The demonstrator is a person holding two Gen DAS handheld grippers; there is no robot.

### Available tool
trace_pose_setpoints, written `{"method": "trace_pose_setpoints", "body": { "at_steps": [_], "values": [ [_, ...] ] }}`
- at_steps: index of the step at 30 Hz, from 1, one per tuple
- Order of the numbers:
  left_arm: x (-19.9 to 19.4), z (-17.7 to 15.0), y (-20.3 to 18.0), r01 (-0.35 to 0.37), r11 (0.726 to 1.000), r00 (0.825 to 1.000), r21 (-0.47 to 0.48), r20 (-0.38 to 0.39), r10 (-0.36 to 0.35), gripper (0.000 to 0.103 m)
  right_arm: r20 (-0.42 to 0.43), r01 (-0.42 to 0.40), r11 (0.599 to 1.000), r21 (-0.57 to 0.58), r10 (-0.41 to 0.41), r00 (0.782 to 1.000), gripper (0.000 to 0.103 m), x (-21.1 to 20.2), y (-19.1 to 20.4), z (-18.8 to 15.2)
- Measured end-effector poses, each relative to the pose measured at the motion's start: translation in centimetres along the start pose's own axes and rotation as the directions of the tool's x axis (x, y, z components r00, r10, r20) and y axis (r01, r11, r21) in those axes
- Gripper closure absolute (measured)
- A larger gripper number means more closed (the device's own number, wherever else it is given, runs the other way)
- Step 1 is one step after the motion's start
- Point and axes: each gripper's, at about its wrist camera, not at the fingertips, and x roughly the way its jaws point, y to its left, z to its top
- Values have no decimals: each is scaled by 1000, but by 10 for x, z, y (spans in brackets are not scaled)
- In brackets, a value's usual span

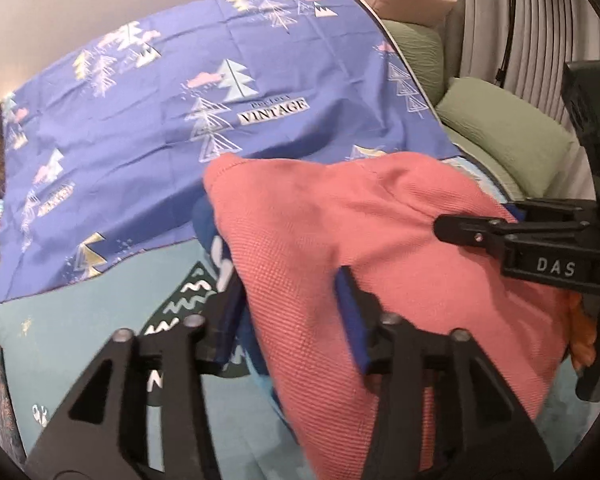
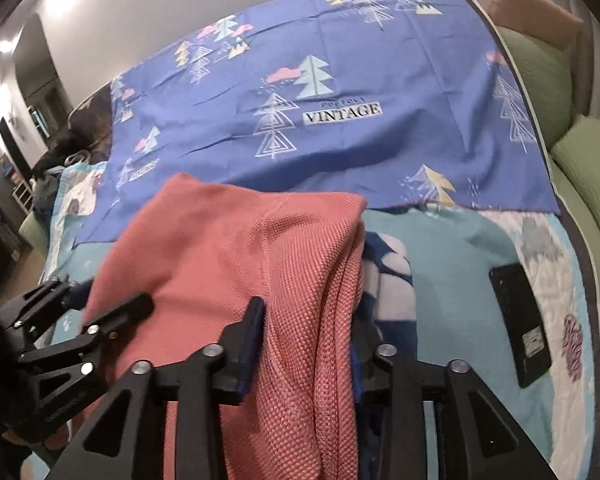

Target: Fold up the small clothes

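A coral-pink knit garment (image 1: 340,216) hangs lifted over the bed, its far end draped toward the blue sheet. My left gripper (image 1: 292,312) is shut on its left edge, fabric pinched between the blue pads. My right gripper (image 2: 308,344) is shut on the garment's (image 2: 240,240) right edge, a bunched fold between its fingers. The right gripper also shows in the left wrist view (image 1: 476,236), lying on the garment's right side. The left gripper shows at the left of the right wrist view (image 2: 100,320). A dark blue printed cloth (image 2: 384,276) lies under the garment.
A purple-blue sheet with tree prints (image 2: 340,92) covers the far half of the bed. A light blue blanket (image 2: 452,248) lies near me. A black phone (image 2: 520,324) rests on it at the right. Green pillows (image 1: 504,136) sit at the right; dark clothes (image 2: 60,152) lie at far left.
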Motion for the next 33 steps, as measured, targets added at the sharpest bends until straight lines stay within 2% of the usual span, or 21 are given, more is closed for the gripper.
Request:
{"method": "trace_pose_setpoints", "body": {
  "at_steps": [3, 7, 10, 12, 15, 17, 19, 22, 25, 29, 33],
  "values": [
    [0, -5, -3, -20, 999, 999, 41, 30, 18, 49, 32, 15, 999, 31, -16, 999, 43, -1, -8, -9],
    [-3, -8, 0, -37, 999, 998, 35, 47, 35, 48, 38, -28, 993, 114, 24, 999, 41, -4, -19, -15],
    [-14, -8, -1, -67, 997, 996, 44, 57, 64, 42, 64, 13, 989, 147, -23, 998, 41, -22, -18, -19],
    [-25, -10, -2, -76, 996, 995, 50, 61, 73, 41, 79, 44, 987, 153, -56, 995, 40, -37, -13, -24],
    [-57, -20, -6, -77, 996, 993, 52, 93, 72, 41, 120, 82, 987, 142, -99, 988, 39, -72, 0, -39],
    [-79, -27, -10, -78, 996, 990, 51, 126, 71, 36, 151, 95, 987, 128, -114, 982, 36, -96, 11, -51],
    [-104, -37, -15, -78, 995, 985, 56, 160, 68, 32, 193, 112, 987, 114, -133, 972, 27, -123, 25, -67],
    [-148, -56, -23, -79, 995, 975, 67, 211, 63, 27, 255, 150, 985, 84, -167, 952, 21, -165, 48, -100],
    [-180, -73, -27, -66, 996, 970, 61, 237, 49, 20, 267, 190, 979, 73, -203, 942, 19, -191, 64, -128],
    [-222, -99, -26, -72, 997, 962, 38, 265, 60, 19, 236, 229, 970, 78, -241, 941, 19, -218, 81, -169],
    [-252, -120, -28, -86, 995, 958, 45, 279, 71, 19, 243, 247, 961, 124, -271, 931, 17, -244, 93, -203]
  ]
}}
